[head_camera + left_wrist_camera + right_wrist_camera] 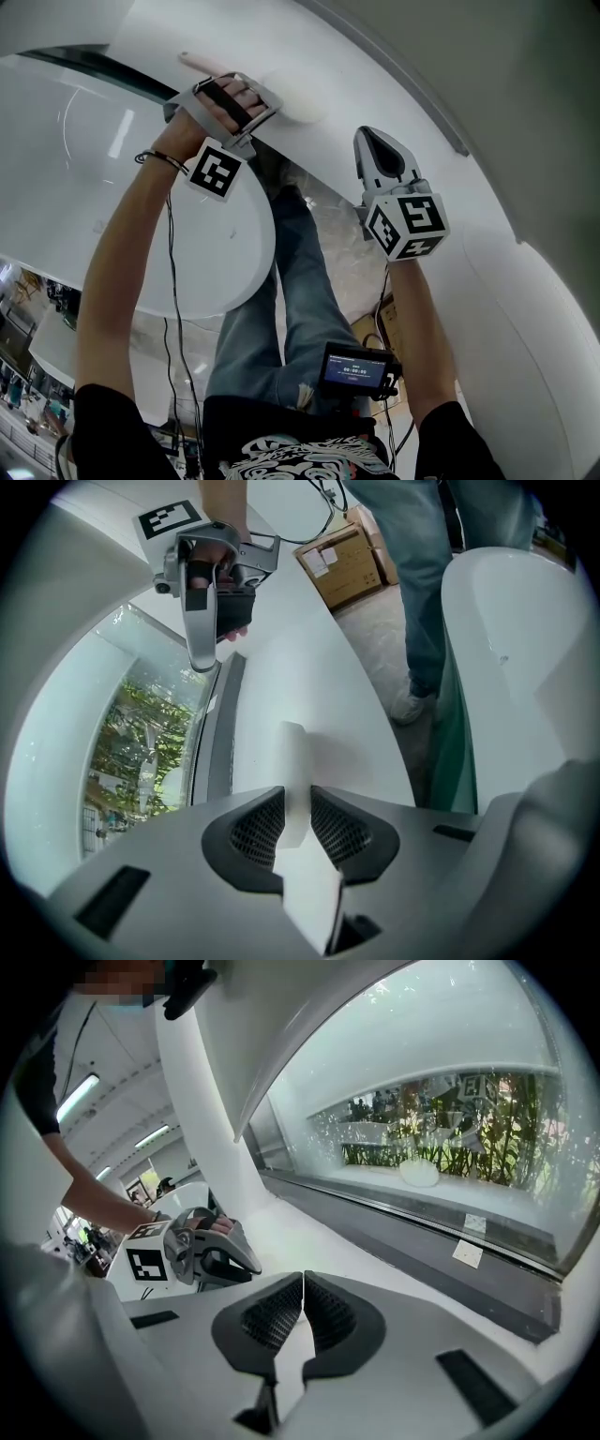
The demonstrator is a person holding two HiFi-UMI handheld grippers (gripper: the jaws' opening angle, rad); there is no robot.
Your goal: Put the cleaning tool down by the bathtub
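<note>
This looks like a bathroom-fittings showroom or shop rather than a home. Several bare white bathtubs (141, 234) stand close together on a stone-patterned floor (337, 244). A cardboard box (345, 566) sits beside them, strip lights (77, 1097) run overhead, and a big window (441, 1138) shows greenery.

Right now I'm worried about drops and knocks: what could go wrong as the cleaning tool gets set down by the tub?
The left hand-held gripper clamps the cleaning tool over the tub's curved, glossy rim; released there, it might slide toward the floor. The right hand-held gripper, shut and empty, sits just ahead along the rim and could be bumped.
</note>
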